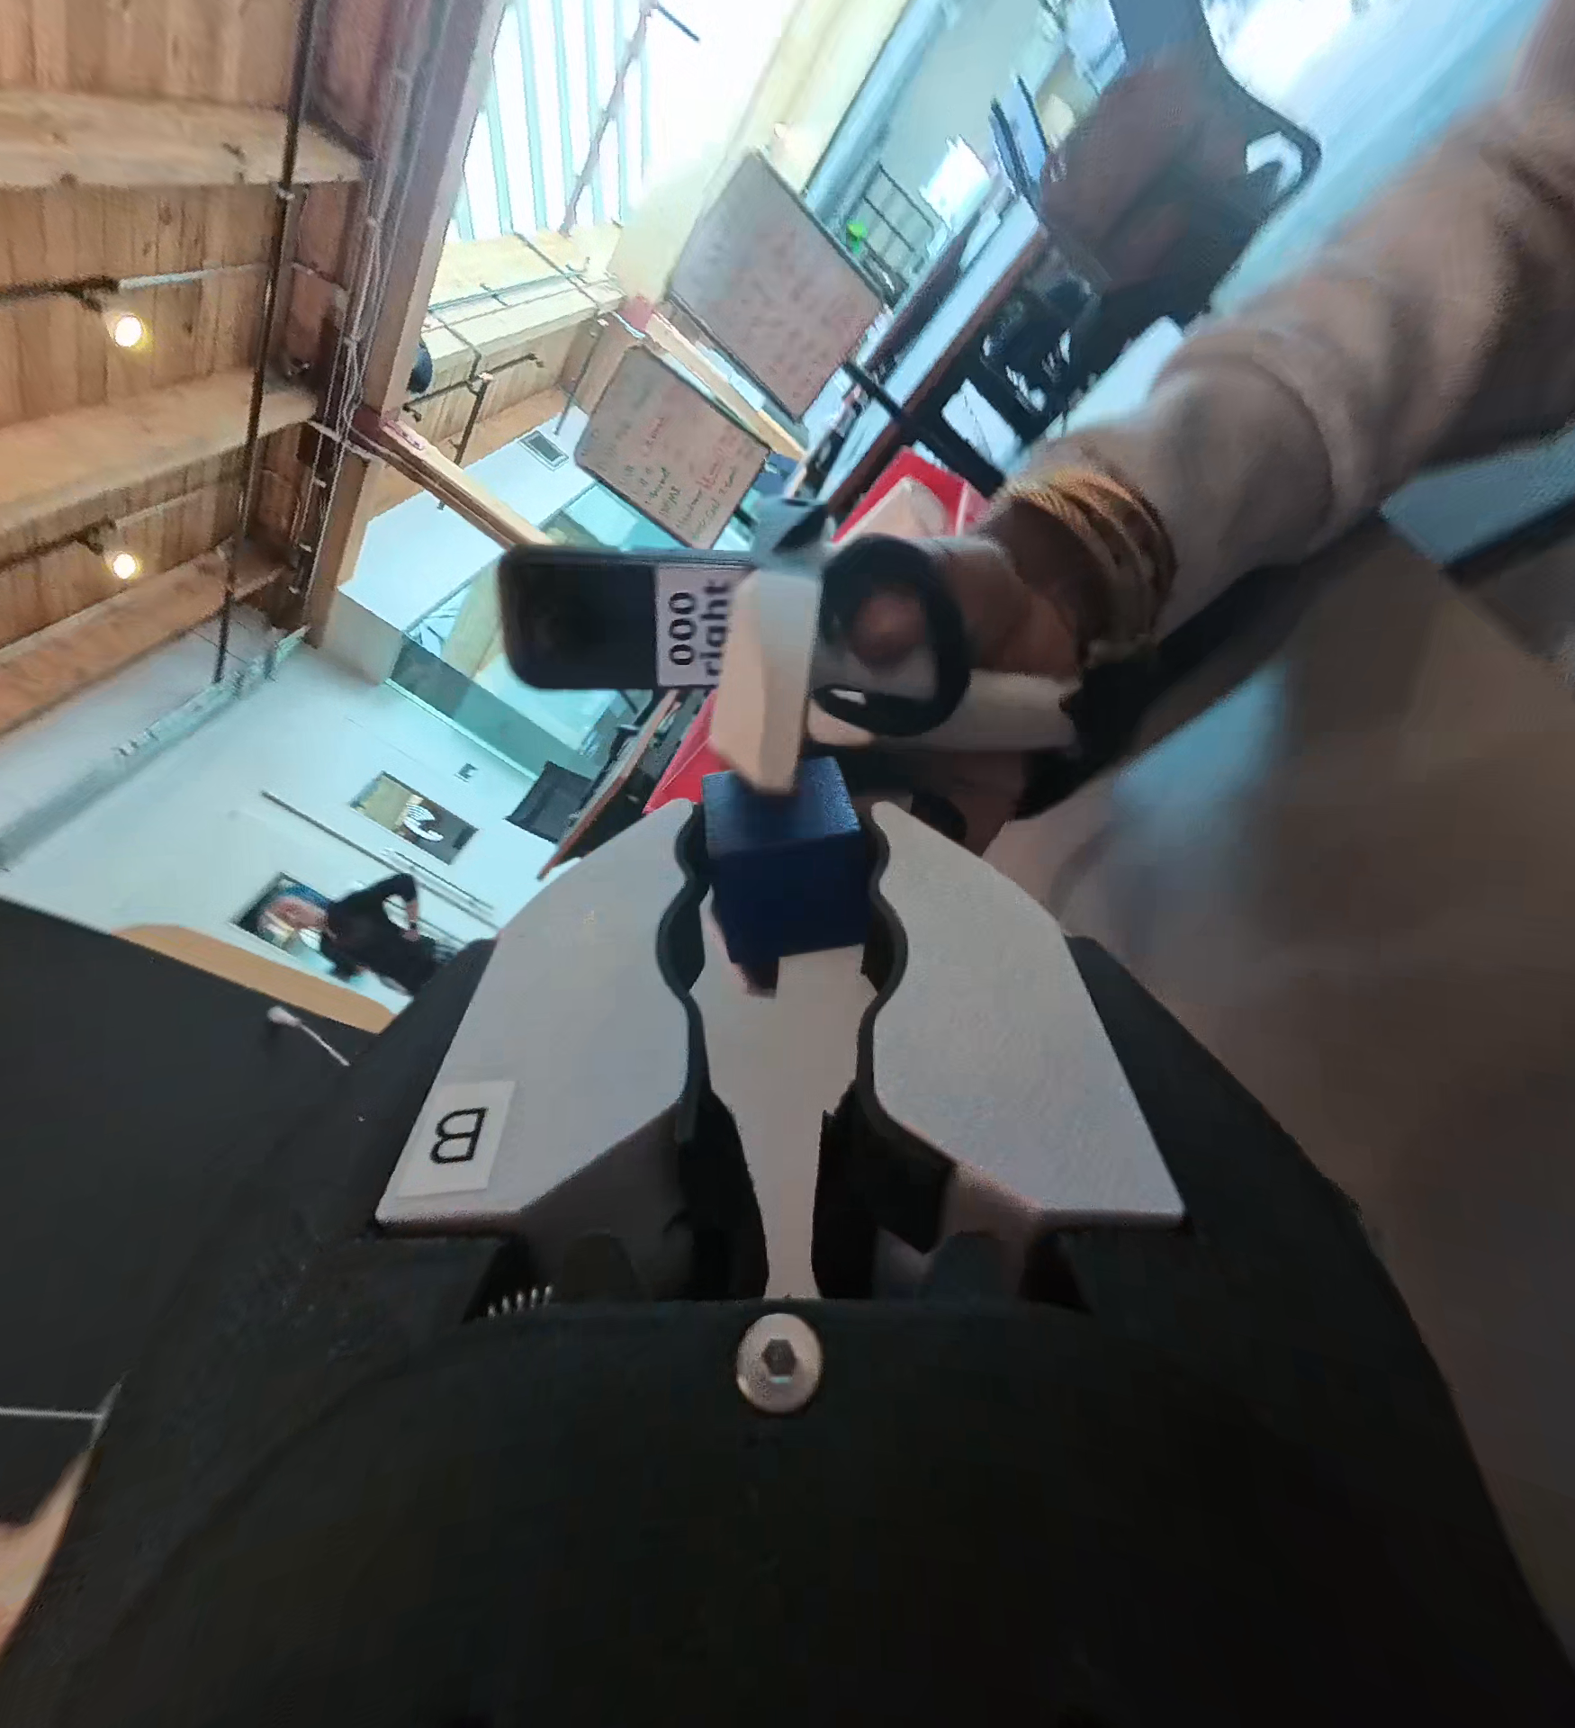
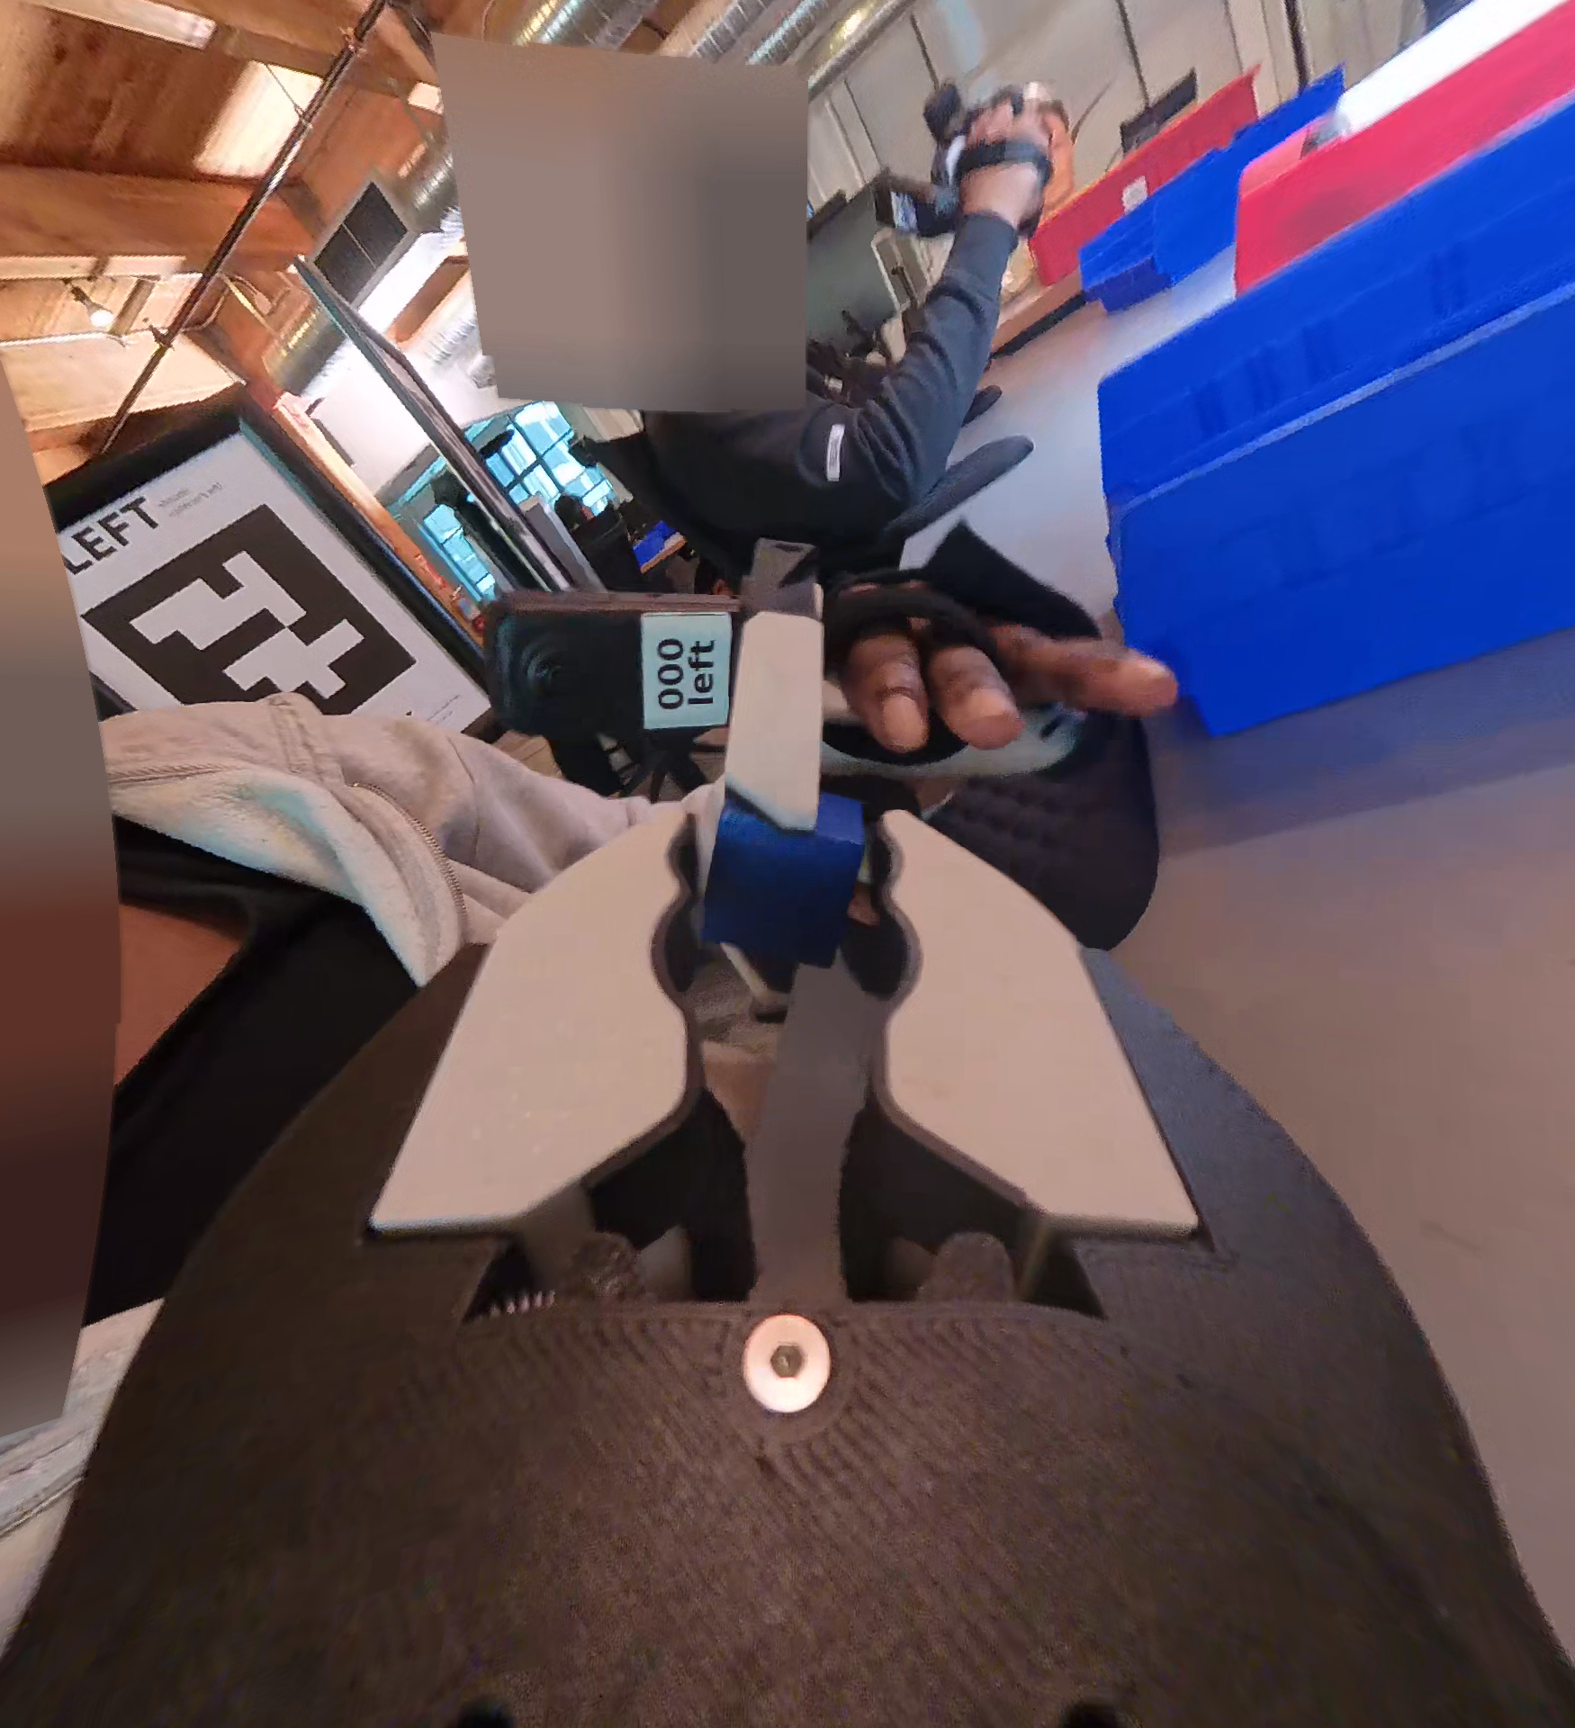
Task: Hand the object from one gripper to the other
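A dark blue cube [image 1: 784, 879] sits between the fingertips of my left gripper [image 1: 784, 823], whose jaws press on both of its sides. My right gripper's light finger [image 1: 765, 701] comes from above and overlaps the cube's top edge. In the right wrist view the cube [image 2: 779, 888] lies between the tips of my right gripper [image 2: 788, 823]. It touches the left finger, and a narrow gap shows at the right finger. The left gripper's finger [image 2: 770, 720] lies across the cube's top. Both grippers are held up in the air, crossed at a right angle.
Large blue bins [image 2: 1373, 468] and red bins [image 2: 1139, 215] stand on the grey table [image 2: 1326, 1029] to the right. Another person with a raised arm [image 2: 952, 309] sits behind. A black-and-white marker board [image 2: 232, 608] stands at left. Whiteboards [image 1: 672, 449] hang far off. Less than 4 cm separates the two grippers' tips.
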